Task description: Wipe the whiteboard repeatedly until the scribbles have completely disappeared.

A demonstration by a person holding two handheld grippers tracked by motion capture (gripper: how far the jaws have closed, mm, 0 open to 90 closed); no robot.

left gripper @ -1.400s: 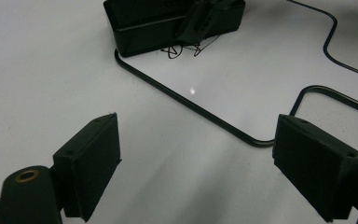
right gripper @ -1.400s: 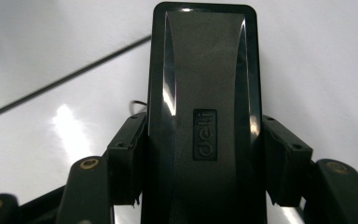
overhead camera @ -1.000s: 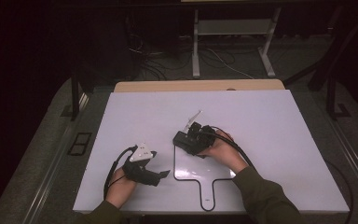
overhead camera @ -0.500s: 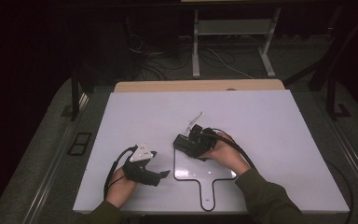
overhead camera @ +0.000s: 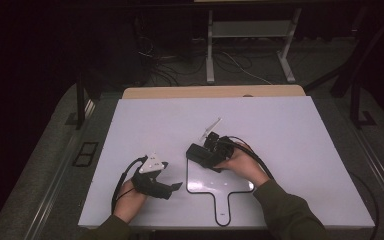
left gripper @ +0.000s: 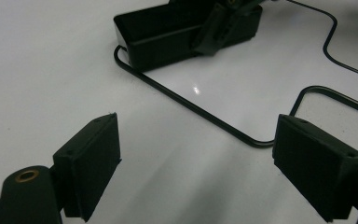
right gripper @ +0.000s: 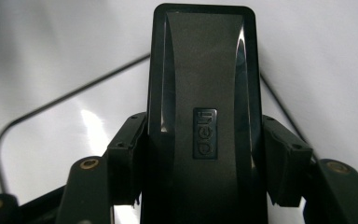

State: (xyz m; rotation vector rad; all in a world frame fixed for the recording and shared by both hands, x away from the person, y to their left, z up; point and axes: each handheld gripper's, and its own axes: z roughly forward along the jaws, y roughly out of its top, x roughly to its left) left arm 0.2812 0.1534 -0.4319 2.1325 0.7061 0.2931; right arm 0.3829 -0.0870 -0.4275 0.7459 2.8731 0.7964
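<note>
A black oblong object point(overhead camera: 200, 153) with a small logo point(right gripper: 205, 133) lies at the top left corner of a flat white paddle-shaped board point(overhead camera: 230, 181) edged in black. My right gripper point(overhead camera: 206, 156) is shut on it, its pads pressing both long sides point(right gripper: 205, 158). The left gripper view shows this object point(left gripper: 168, 37) ahead, past the board's black rim point(left gripper: 191, 107). My left gripper point(overhead camera: 176, 187) rests low on the white table, left of the board, pointing right. Its jaws stand wide open point(left gripper: 196, 172) with only bare table between them.
The white table point(overhead camera: 290, 130) has open room to the back and right. A tan wooden strip point(overhead camera: 210, 92) runs along its far edge. Beyond it are a white stand point(overhead camera: 210, 50) and cables on the dark floor. Black cables trail from both grippers.
</note>
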